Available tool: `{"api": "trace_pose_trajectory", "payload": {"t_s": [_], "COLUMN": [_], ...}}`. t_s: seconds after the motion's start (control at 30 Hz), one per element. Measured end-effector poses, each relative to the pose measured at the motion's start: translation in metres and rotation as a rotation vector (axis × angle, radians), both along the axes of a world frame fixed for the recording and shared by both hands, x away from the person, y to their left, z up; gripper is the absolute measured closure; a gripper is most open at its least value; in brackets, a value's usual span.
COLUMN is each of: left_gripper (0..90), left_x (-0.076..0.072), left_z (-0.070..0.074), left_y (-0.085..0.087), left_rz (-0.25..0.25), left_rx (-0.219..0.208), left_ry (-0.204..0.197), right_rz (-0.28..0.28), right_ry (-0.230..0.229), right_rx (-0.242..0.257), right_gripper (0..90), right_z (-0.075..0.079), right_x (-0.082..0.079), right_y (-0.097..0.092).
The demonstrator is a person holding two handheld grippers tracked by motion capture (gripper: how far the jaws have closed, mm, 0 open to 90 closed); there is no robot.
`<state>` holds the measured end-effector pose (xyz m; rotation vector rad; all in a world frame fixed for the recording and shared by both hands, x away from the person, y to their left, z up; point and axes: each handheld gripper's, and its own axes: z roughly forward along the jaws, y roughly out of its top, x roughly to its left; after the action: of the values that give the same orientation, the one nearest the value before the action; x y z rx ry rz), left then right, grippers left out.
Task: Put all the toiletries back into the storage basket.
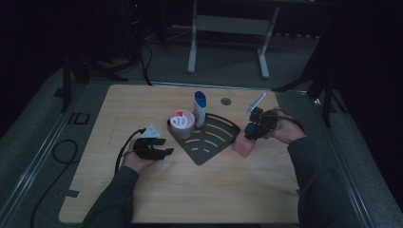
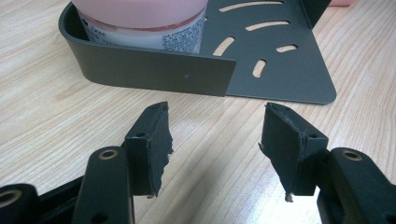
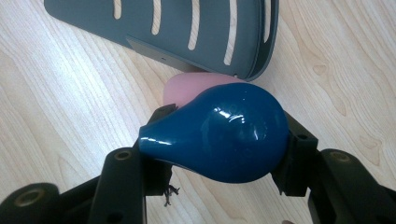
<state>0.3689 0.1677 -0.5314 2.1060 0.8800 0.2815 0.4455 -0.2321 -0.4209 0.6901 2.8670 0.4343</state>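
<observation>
R gripper (image 3: 219, 154) view: jaws clamp pink bottle's (image 1: 242, 145) blue cap (image 3: 217, 133); L gripper (image 2: 215, 140) empty, jaws apart.

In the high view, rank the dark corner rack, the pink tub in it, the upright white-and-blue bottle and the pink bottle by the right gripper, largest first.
1. dark corner rack
2. pink tub and white-and-blue bottle: too alike to rank.
3. pink bottle, partly hidden behind the right gripper, so unsure.

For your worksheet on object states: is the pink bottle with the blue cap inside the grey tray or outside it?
Outside. The pink bottle stands on the table beside the tray, its blue cap between the right gripper's jaws.
</observation>
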Motion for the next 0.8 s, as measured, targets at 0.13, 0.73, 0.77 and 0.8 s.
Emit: {"api": "trace_pose_trajectory", "payload": {"t_s": [0.13, 0.73, 0.77, 0.8], "left_gripper": [42.0, 42.0, 42.0, 42.0], "left_x": [0.000, 0.000, 0.000, 0.000], "left_z": [0.000, 0.000, 0.000, 0.000], "left_y": [0.000, 0.000, 0.000, 0.000], "left_rz": [0.001, 0.005, 0.005, 0.005], "left_rx": [-0.001, -0.006, -0.008, -0.008], "left_ry": [0.000, 0.000, 0.000, 0.000], "right_rz": [0.006, 0.105, 0.105, 0.110], "right_ry": [0.002, 0.026, 0.026, 0.028], "right_rx": [-0.018, -0.015, -0.015, -0.016], "right_gripper": [48.2, 48.3, 48.3, 48.3], "right_z": [0.001, 0.018, 0.018, 0.020], "right_x": [-0.001, -0.021, -0.021, -0.024], "right_y": [0.002, 0.021, 0.021, 0.022]}}
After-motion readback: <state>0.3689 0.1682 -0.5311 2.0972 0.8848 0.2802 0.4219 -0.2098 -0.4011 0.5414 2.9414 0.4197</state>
